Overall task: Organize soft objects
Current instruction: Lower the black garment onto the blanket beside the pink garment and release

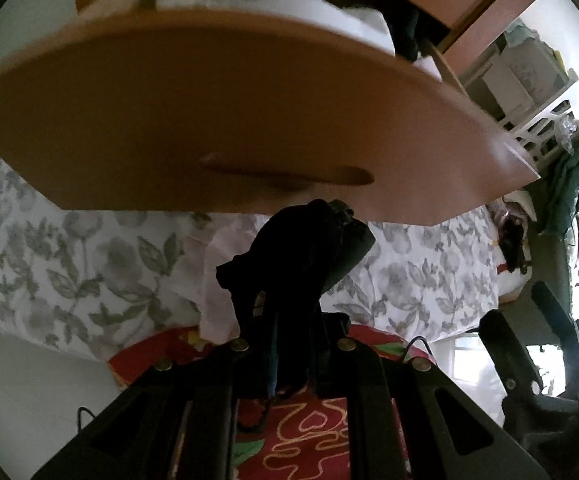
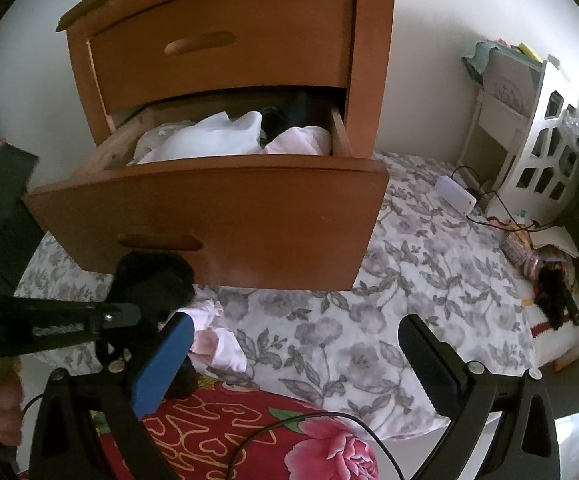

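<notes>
We found no text, label, brand or number that could be read in either view. The nearest thing to a mark was the yellow outline pattern of hearts and loops on the red blanket (image 2: 193,432) at the near edge, which was ornament and not writing. The pale box (image 2: 507,80) on the white shelf unit (image 2: 545,148) at the far right carried a faint printed design, too small and blurred for us to tell whether it held any letters.
</notes>
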The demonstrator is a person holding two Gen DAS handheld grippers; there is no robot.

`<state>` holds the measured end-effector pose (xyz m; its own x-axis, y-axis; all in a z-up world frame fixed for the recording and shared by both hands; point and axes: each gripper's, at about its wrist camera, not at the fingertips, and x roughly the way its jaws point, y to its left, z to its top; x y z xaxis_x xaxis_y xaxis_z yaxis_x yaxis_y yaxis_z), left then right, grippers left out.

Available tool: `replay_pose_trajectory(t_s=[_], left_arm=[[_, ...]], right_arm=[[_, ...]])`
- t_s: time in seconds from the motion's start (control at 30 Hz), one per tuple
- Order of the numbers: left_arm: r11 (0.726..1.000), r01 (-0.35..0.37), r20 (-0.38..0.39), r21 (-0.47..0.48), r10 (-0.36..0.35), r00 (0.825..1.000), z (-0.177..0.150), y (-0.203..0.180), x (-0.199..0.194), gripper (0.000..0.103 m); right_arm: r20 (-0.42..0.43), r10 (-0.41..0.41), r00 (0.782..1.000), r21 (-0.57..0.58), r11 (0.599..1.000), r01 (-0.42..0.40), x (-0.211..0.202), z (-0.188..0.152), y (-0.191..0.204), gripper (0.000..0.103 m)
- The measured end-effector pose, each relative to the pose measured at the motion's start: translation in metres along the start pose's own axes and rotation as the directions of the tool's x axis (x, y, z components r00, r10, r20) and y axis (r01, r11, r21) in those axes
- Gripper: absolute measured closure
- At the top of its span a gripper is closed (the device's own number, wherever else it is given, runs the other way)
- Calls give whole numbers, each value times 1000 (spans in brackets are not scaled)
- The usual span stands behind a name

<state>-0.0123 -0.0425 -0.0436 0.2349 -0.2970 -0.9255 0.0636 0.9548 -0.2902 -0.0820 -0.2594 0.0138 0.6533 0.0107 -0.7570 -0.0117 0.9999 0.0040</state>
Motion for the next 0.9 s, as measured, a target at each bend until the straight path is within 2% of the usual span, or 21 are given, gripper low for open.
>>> replay_pose_trajectory(t_s=[0.27,0.37,0.57,0.63,0.7,0.87,0.9], left_arm=[[999,-35,-22,23,35,999,3,-3,29,91],[998,-60,-53,20,61,997,3,-1,39,91],[998,-67,-76,11,67,995,2,2,47,90],[997,-71,-74,8,71,995,2,2,46,88],[997,-77,-75,0,77,994,2,3,45,82],[997,-76,-68,-5,75,995,1,4,40,79],[997,-74,-64,-6,73,995,2,4,39,74]], right_arm=[[-15,2,1000,-1,1000,-2,6,-1,-1,0],[-24,1,1000,-1,1000,-1,9,-1,-2,0],[-46,0,999,-6,1000,0,16,-2,-2,0],[-52,-1,999,-6,1000,1,17,-2,-2,0],[-51,-4,999,-6,1000,4,18,-2,-2,0],[-52,-5,999,-5,1000,5,18,-2,-2,0],[-52,-5,999,-5,1000,5,18,-2,-2,0]])
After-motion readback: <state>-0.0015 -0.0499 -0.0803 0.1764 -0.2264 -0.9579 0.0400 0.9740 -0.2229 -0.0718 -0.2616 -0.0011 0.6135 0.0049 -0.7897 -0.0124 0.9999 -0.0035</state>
